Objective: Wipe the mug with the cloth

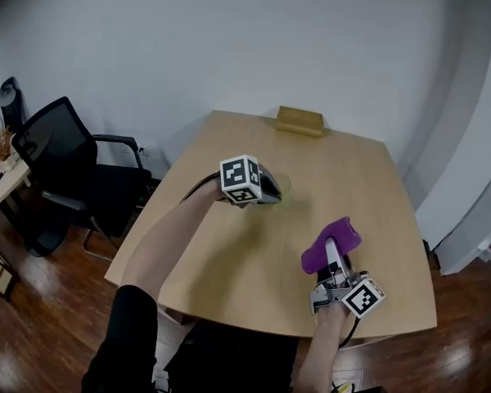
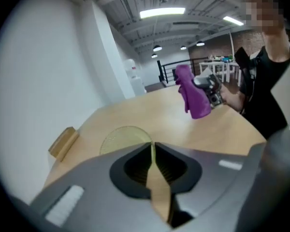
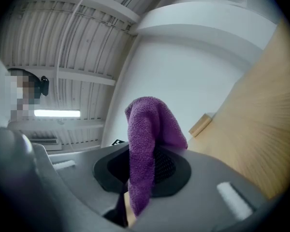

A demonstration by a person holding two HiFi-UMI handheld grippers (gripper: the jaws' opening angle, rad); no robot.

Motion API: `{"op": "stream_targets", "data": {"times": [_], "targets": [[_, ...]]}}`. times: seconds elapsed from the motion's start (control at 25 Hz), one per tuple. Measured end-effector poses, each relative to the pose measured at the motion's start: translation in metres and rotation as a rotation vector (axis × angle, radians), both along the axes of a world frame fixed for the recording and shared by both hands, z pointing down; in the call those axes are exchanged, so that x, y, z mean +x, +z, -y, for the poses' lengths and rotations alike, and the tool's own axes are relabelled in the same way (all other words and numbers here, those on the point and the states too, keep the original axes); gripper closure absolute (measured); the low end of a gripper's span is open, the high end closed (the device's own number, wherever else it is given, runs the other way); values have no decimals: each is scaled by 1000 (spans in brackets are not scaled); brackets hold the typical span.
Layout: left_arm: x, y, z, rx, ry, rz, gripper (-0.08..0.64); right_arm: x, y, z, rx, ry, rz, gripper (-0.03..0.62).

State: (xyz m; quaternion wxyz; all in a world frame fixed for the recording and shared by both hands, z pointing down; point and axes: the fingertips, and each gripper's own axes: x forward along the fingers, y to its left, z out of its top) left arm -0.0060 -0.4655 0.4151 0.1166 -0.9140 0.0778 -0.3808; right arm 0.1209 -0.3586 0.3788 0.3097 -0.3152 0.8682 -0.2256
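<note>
A pale yellow-green mug (image 1: 282, 185) is held over the middle of the wooden table (image 1: 221, 260), mostly hidden behind my left gripper (image 1: 272, 188). In the left gripper view the mug (image 2: 121, 138) shows as a pale round shape just beyond the jaws. A thin edge of it is pinched between them, so the left gripper (image 2: 152, 151) is shut on it. My right gripper (image 1: 334, 256) is near the table's front right, shut on a purple cloth (image 1: 331, 246). The cloth (image 3: 145, 129) stands up out of the right gripper (image 3: 142, 163) and droops over. From the left gripper view, the cloth (image 2: 193, 93) is apart from the mug.
A small wooden block (image 1: 300, 121) lies at the table's far edge, near the white wall. A black office chair (image 1: 65, 162) stands off the table's left side. The floor is dark wood. A person in black clothing (image 2: 261, 95) holds both grippers.
</note>
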Motion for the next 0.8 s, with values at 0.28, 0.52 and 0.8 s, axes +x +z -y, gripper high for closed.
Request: {"op": "stream_targets", "data": {"times": [0.28, 0.52, 0.8], "targets": [[25, 34, 42, -72, 67, 260, 508, -5, 1, -5, 19, -30, 19, 540], [39, 39, 68, -1, 41, 327, 485, -4, -3, -9, 48, -47, 37, 540], [43, 27, 75, 51, -5, 239, 443, -5, -5, -8, 52, -54, 45, 540]]}}
